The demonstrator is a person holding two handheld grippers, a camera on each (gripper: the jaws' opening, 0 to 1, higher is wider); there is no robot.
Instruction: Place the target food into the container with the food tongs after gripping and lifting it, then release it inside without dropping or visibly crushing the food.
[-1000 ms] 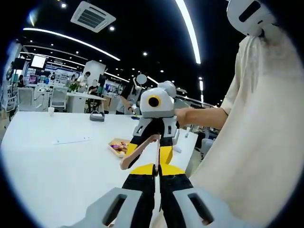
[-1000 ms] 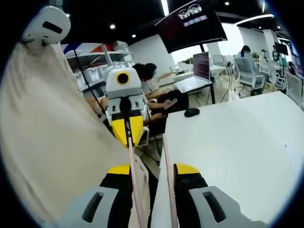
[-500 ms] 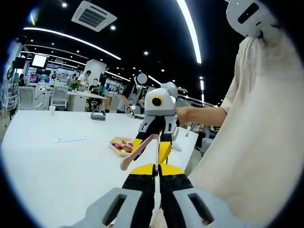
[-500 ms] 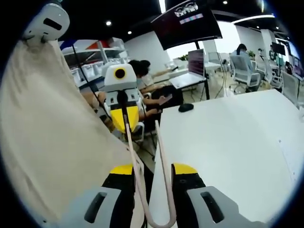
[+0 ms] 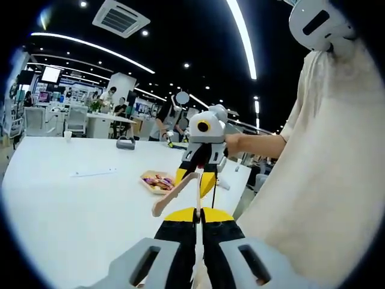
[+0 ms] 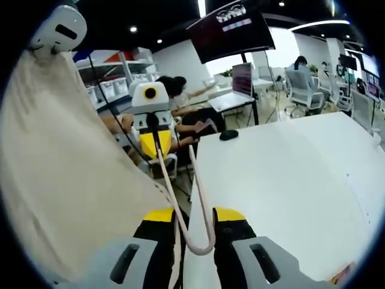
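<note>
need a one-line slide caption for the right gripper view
Right claw grips the bend of pink food tongs over the white table edge; left claw faces it.

Worktop (image 5: 66,205): smooth matt white laminate look, soft ceiling-light sheen, same in right gripper view. Food tongs (image 6: 192,205): smooth pale beige, plastic or silicone look, slight gloss; arm in left gripper view same finish. Left gripper (image 5: 197,226) and right gripper (image 6: 194,224): glossy black and yellow plastic jaws on matt grey plastic bodies. Person's sleeve (image 5: 325,156): cream woven cloth, matt, softly creased. Tray (image 5: 157,182) of food: glossy wrappers, material unclear.
</note>
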